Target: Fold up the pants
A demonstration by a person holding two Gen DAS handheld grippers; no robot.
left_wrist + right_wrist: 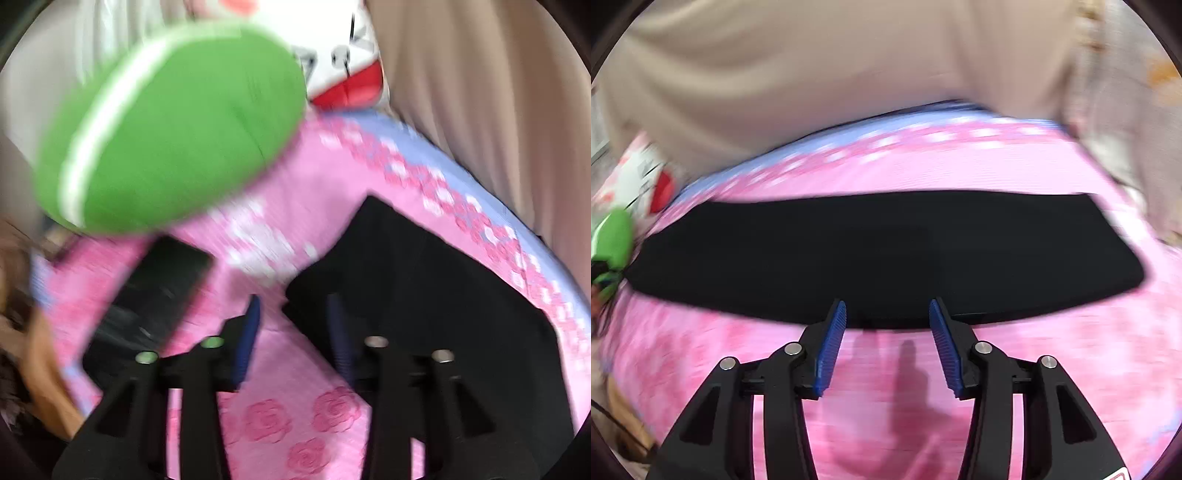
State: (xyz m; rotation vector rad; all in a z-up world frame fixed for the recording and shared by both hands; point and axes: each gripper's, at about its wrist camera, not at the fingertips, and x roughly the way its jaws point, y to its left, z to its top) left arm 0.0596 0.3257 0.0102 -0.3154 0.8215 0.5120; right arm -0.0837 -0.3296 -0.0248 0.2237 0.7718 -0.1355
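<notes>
Pants (882, 251) lie flat in a long black strip across the pink floral bedspread (923, 406), seemingly already halved lengthwise, though blur hampers judgement. Right gripper (887, 308) hovers at the near edge, released and empty; left gripper (293, 302) likewise spread at one end of the pants. Next move calls for pinching an end and carrying it across. No legible writing or brand found.

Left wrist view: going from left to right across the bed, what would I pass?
Black flat object → green round cushion → white and red plush toy → black pants → beige curtain.
</notes>
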